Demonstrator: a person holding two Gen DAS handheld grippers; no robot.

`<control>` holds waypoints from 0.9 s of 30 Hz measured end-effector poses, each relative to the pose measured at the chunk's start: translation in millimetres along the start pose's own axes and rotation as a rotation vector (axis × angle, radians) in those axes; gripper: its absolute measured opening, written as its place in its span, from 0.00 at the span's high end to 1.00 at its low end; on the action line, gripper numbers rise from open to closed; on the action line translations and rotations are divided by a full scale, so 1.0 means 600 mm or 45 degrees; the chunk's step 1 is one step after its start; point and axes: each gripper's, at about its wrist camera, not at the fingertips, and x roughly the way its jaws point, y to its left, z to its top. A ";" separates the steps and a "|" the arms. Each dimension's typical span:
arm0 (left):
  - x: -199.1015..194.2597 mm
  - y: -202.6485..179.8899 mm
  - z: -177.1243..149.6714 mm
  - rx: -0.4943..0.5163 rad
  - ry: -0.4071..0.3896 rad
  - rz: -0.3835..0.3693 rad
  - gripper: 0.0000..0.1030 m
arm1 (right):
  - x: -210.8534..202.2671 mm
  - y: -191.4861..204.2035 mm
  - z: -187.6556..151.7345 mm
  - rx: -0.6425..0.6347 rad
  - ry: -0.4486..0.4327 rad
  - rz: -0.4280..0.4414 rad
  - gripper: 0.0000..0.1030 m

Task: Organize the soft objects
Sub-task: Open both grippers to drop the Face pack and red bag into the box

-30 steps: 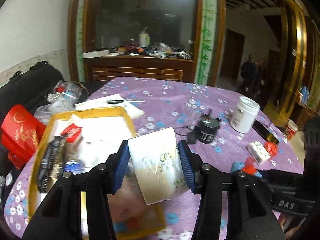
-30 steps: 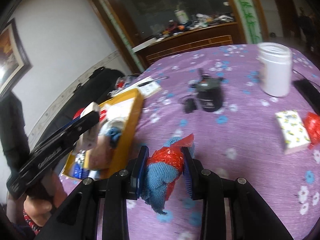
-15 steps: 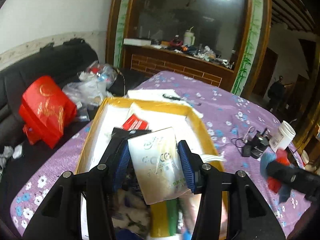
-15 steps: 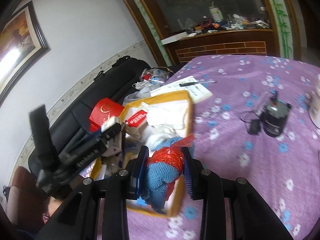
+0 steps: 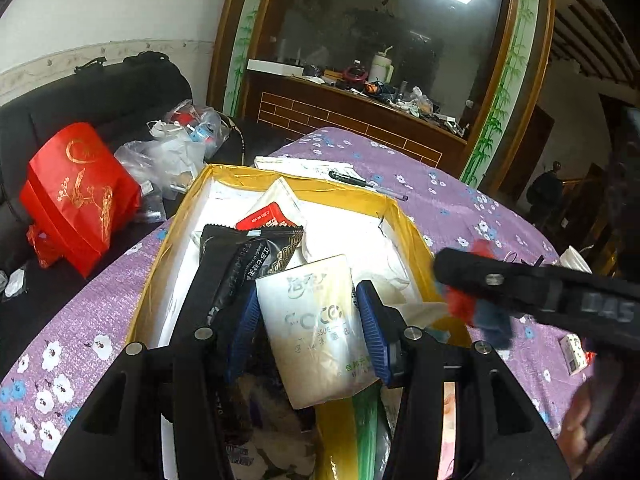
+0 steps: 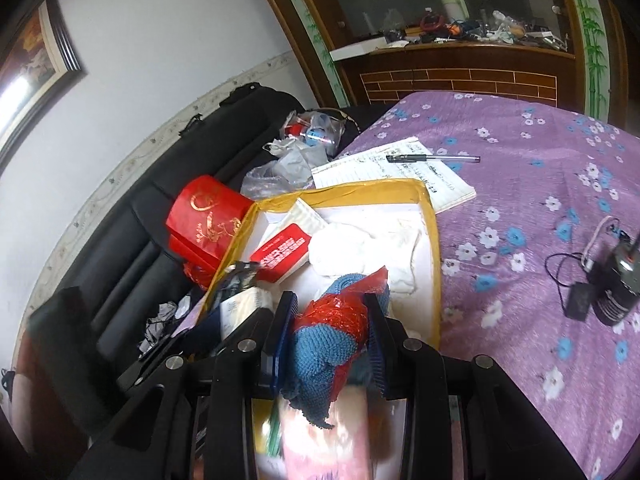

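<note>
Over the yellow-rimmed cardboard box (image 5: 408, 216) (already crowded), the left gripper (image 5: 308, 328) pinches a white tissue pack (image 5: 316, 328), the right gripper (image 6: 330, 340) a blue-and-red knitted cloth (image 6: 332, 344); neither is dropped yet.

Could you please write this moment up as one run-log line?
left hand-held gripper: shut on tissue pack | right hand-held gripper: shut on blue knit cloth | both over yellow box

wrist views, angled down, sharing yellow box (image 5: 412, 236)
</note>
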 end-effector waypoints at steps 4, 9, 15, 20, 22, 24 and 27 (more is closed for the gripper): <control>0.001 -0.005 -0.002 0.024 0.007 0.002 0.54 | 0.038 -0.005 0.000 0.008 0.042 -0.017 0.67; 0.005 -0.006 -0.002 0.029 0.022 0.012 0.53 | 0.070 -0.015 -0.004 0.026 0.077 -0.024 0.65; 0.004 -0.004 -0.001 0.014 0.020 0.021 0.51 | 0.070 -0.021 -0.006 0.048 0.067 -0.036 0.56; 0.003 -0.003 -0.001 0.005 0.018 0.022 0.42 | 0.052 -0.022 -0.003 0.065 0.044 -0.025 0.48; 0.001 0.001 0.000 -0.010 0.014 0.010 0.42 | 0.041 -0.022 -0.002 0.067 0.028 -0.024 0.48; 0.001 0.003 0.001 -0.024 0.020 -0.002 0.39 | 0.027 -0.023 -0.003 0.078 0.012 -0.012 0.48; -0.005 0.004 0.002 -0.032 0.016 -0.022 0.30 | 0.002 -0.026 -0.006 0.092 -0.012 -0.004 0.48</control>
